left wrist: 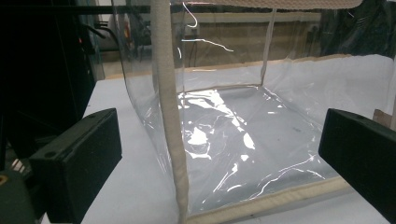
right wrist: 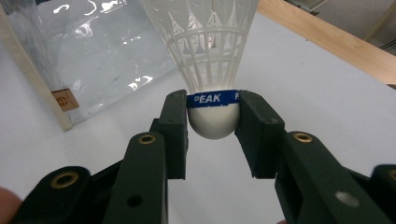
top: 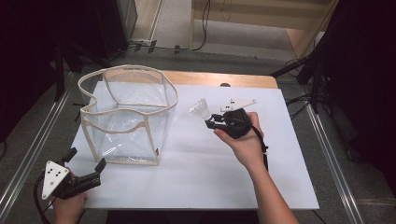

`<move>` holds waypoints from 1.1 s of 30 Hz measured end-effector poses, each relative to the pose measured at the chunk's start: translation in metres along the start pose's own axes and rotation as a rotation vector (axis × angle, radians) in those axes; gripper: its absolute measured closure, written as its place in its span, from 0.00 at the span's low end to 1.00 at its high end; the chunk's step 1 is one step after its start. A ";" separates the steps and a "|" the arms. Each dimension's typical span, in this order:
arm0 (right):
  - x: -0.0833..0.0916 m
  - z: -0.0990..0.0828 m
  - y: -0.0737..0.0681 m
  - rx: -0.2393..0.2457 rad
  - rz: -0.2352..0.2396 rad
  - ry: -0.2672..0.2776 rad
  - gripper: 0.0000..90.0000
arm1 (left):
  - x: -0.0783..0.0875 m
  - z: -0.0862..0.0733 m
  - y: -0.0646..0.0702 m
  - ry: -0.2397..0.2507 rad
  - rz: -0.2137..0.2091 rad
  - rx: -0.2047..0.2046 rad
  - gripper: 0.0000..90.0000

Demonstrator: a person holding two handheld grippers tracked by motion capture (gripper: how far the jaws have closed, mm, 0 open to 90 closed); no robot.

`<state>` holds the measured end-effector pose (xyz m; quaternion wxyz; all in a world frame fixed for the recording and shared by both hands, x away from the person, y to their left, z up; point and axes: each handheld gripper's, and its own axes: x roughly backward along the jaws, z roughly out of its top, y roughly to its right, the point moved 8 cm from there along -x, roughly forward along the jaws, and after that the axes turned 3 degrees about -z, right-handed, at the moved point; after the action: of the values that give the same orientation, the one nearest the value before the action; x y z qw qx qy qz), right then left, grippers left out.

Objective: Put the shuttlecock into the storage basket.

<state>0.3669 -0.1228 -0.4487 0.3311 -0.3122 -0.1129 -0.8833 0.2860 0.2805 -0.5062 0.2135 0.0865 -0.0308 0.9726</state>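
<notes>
Right gripper view: right tongs (right wrist: 213, 116) clench the shuttlecock (right wrist: 212, 56) by its base; left tongs (left wrist: 224, 154) released.

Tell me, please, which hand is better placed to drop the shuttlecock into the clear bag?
Right: its gripper already clamps the shuttlecock beside the bag; the left gripper is open.

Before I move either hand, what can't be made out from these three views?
- Shuttlecock: feather rim cut off by the top edge of the right gripper view; small and washed out in the high view.
- Blue band's lettering: its ends are covered by the right gripper fingers.
- Clear bag: small tag near its bottom corner too blurred to read.
- Left gripper: fingers cut by the bottom and right edges of its view.
</notes>
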 end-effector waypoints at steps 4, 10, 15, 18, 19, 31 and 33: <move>0.003 0.005 -0.001 0.000 0.000 0.009 0.69 | 0.000 0.000 0.000 -0.002 -0.001 -0.003 0.00; 0.005 0.011 -0.003 0.005 -0.005 0.017 0.69 | 0.000 0.000 0.000 -0.004 -0.001 -0.005 0.00; 0.006 0.016 -0.003 0.002 -0.006 0.026 0.69 | 0.000 0.000 0.000 -0.004 -0.002 0.001 0.00; 0.008 0.019 -0.002 0.004 -0.007 0.035 0.69 | 0.000 0.000 0.000 -0.005 -0.003 -0.002 0.00; 0.009 0.020 -0.002 0.001 -0.005 0.037 0.69 | 0.000 0.000 0.000 -0.005 -0.003 -0.002 0.00; 0.016 0.033 -0.002 0.001 -0.011 0.066 0.69 | -0.001 0.000 0.000 -0.007 -0.003 -0.001 0.00; 0.016 0.034 -0.002 0.003 -0.011 0.066 0.69 | -0.001 0.000 0.000 -0.006 -0.003 -0.001 0.00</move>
<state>0.3726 -0.1156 -0.4123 0.3301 -0.2816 -0.1048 -0.8948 0.2864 0.2802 -0.5067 0.2150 0.0894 -0.0317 0.9720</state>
